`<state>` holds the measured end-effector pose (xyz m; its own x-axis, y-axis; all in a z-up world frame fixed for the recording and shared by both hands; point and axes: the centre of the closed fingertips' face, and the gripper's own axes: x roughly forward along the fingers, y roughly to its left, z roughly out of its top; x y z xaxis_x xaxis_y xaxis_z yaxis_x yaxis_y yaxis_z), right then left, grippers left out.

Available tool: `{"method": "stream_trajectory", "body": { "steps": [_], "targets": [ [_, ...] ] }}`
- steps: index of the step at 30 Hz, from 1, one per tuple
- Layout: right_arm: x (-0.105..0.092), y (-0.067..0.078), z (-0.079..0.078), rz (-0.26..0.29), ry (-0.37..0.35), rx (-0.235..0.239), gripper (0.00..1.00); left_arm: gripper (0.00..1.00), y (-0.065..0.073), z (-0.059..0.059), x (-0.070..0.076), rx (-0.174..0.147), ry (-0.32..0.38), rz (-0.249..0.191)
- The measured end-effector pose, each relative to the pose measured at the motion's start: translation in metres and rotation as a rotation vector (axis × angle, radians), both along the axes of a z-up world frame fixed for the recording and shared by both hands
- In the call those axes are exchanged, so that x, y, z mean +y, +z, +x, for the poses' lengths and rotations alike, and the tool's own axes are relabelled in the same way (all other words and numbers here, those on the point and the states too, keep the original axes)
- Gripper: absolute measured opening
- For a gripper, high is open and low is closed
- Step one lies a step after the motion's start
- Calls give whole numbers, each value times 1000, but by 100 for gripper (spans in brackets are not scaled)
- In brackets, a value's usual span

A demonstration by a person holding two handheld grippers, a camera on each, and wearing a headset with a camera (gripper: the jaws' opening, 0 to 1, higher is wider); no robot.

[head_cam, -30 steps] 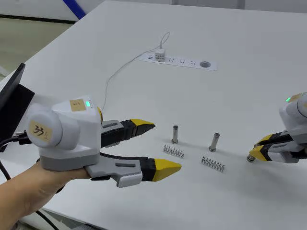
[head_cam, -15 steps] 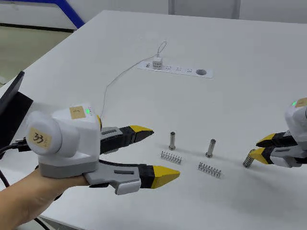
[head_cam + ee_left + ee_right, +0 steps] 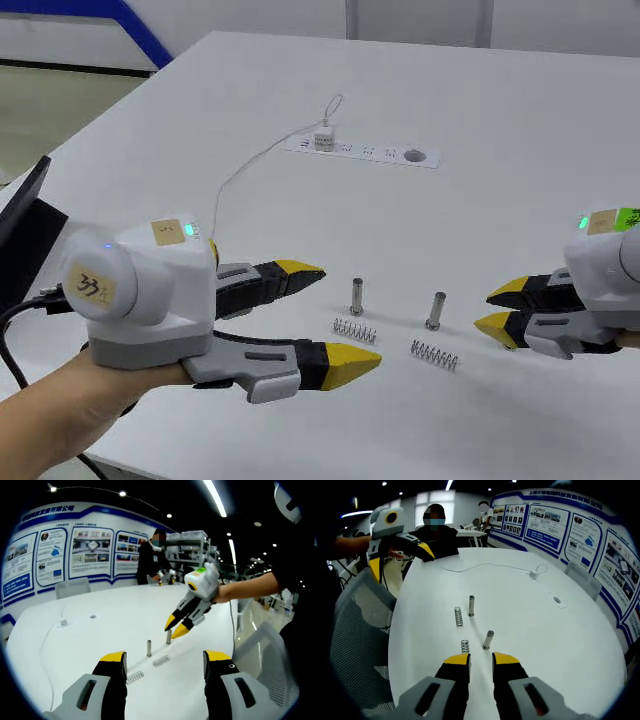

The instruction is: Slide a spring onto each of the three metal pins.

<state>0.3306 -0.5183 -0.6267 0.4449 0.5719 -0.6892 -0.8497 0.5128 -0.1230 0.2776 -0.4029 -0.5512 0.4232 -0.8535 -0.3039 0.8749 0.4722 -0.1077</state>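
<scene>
Left hand-held gripper (image 3: 347,315) gapes wide at near left and right hand-held gripper (image 3: 485,310) stands narrowly parted, empty, while two springs (image 3: 355,329) lie on the table (image 3: 250,130), each just near of an upright pin (image 3: 357,296), probably light, squashy and best pinched gently mid-coil.

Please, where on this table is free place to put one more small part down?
The wide bare stretch between the power strip and the two pins is free, and so is the near edge of the table below the springs. It is crowded between the left gripper and the right gripper.
</scene>
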Motion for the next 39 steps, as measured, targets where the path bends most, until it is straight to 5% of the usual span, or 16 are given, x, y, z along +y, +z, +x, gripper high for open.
{"method": "stream_trajectory", "body": {
  "steps": [9, 18, 32, 39],
  "targets": [
    [11, -32, -10, -14, 17, 67, 18, 63, -5, 1, 10, 13, 20, 0],
    [14, -61, -3, -12, -27, 113, 17, 63, -12, 2, 14, 34, 31, 8],
    [21, -79, -4, -3, -14, 180, 16, 63, -17, 4, 23, 57, 46, 5],
    [21, -79, -6, 6, -9, 174, 12, 63, -17, 1, 21, 58, 33, 10]
  ]
}}
